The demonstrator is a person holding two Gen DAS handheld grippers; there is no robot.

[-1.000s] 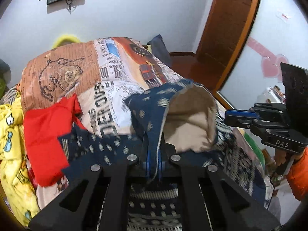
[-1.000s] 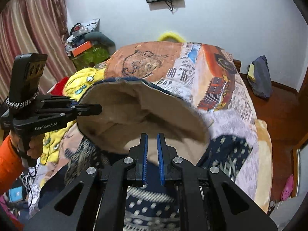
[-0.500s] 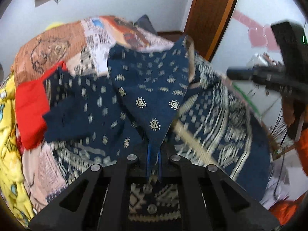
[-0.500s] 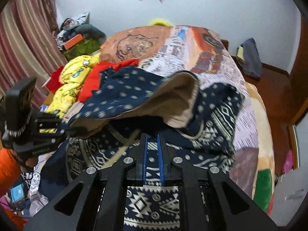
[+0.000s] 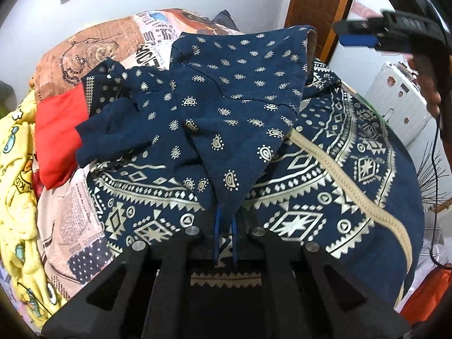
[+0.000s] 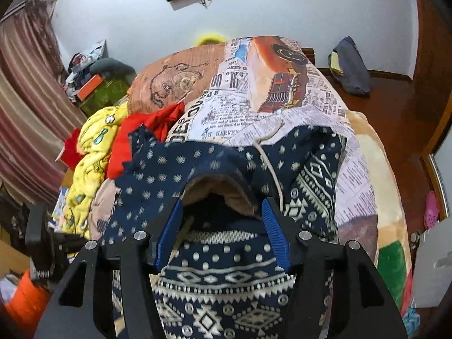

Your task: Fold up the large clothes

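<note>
A large navy hooded garment (image 5: 310,186) with cream geometric print lies spread on the bed. Its paisley-dotted hood (image 5: 234,84) is folded down over the body. My left gripper (image 5: 225,226) is shut on the hood's tip, low over the garment. My right gripper (image 6: 221,226) is open, its blue pads either side of the hood's beige-lined opening (image 6: 217,189), holding nothing. It shows at the top right of the left wrist view (image 5: 375,32). A cream drawstring (image 5: 339,175) runs across the garment.
The bed carries a newspaper-print quilt (image 6: 254,84). A red garment (image 5: 56,124) and a yellow cartoon blanket (image 5: 17,169) lie at the left. A wooden door (image 5: 316,8) and white cabinet (image 5: 395,101) stand to the right. A dark bag (image 6: 350,65) sits on the floor.
The hood was brought down flat onto the garment body. My right gripper opened and let go of the hood edge. My left gripper stays shut on the tip.
</note>
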